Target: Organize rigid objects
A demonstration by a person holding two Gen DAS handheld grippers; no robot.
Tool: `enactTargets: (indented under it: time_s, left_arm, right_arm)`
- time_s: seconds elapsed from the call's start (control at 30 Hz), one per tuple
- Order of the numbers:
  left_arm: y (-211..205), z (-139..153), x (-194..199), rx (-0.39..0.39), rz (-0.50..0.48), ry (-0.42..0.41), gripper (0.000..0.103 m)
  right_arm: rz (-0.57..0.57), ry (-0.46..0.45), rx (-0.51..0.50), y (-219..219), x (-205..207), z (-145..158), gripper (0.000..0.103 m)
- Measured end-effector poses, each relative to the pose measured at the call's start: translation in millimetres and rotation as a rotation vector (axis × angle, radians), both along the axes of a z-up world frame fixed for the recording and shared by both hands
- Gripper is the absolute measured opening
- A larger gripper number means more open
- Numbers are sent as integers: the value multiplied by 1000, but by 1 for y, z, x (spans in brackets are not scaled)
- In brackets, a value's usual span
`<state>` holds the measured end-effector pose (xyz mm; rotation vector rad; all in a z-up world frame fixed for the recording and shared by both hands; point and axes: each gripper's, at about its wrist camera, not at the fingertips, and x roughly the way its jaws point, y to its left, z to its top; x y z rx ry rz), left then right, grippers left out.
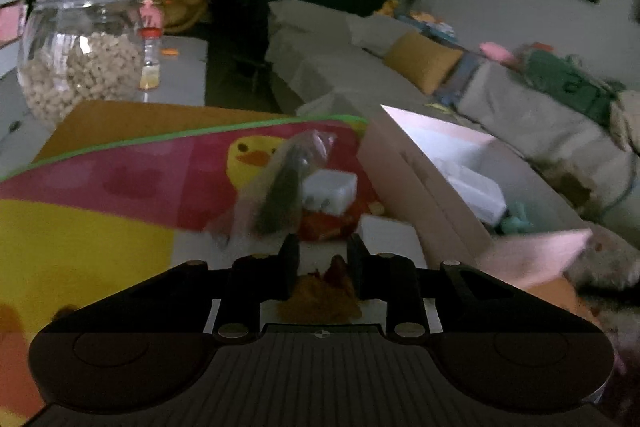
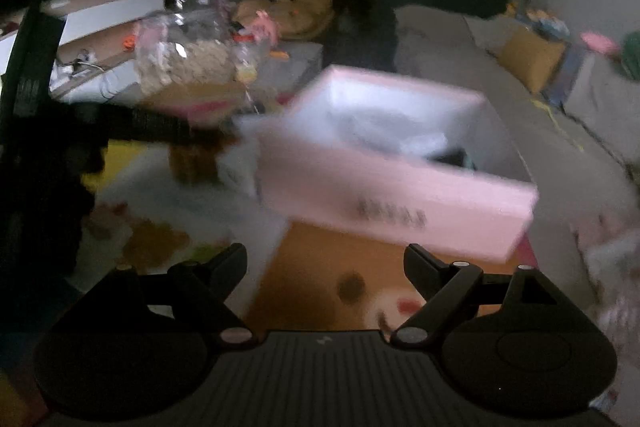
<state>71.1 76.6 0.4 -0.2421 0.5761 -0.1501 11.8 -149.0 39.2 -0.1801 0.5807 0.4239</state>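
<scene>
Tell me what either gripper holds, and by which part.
Nothing. Left gripper narrowly open, right gripper wide open, both empty; the pink box sits untouched ahead.

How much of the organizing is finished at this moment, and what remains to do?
Some items already lie inside the pink box. Neither the left hand-held gripper nor the right hand-held gripper holds anything. The white charger and the clear bag on the colourful mat are still outside the box.

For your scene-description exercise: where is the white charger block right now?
In the left wrist view, the white charger block lies centre frame on the colourful mat, touching a plastic-wrapped dark item, left of the pink box.
</scene>
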Motion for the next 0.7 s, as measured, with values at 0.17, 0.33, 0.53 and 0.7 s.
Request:
enactTargets:
  time_s: [0.17,0.33,0.53,0.7]
  left_arm:
    - [23,-6,-41,-21,110,-38,29]
    - [57,-4,-56,-122,247,-100,29]
    - [80,-7,-70,-238,302,-147,29]
    - [84,-7,-70,-268,288,-152,29]
  right_arm:
    - [144,47,95,34,26,49,86]
    - [145,170,70,100,97,65,86]
    - [29,153,-195,187,184,35,54]
    - [-15,238,-324,214,226,1,43]
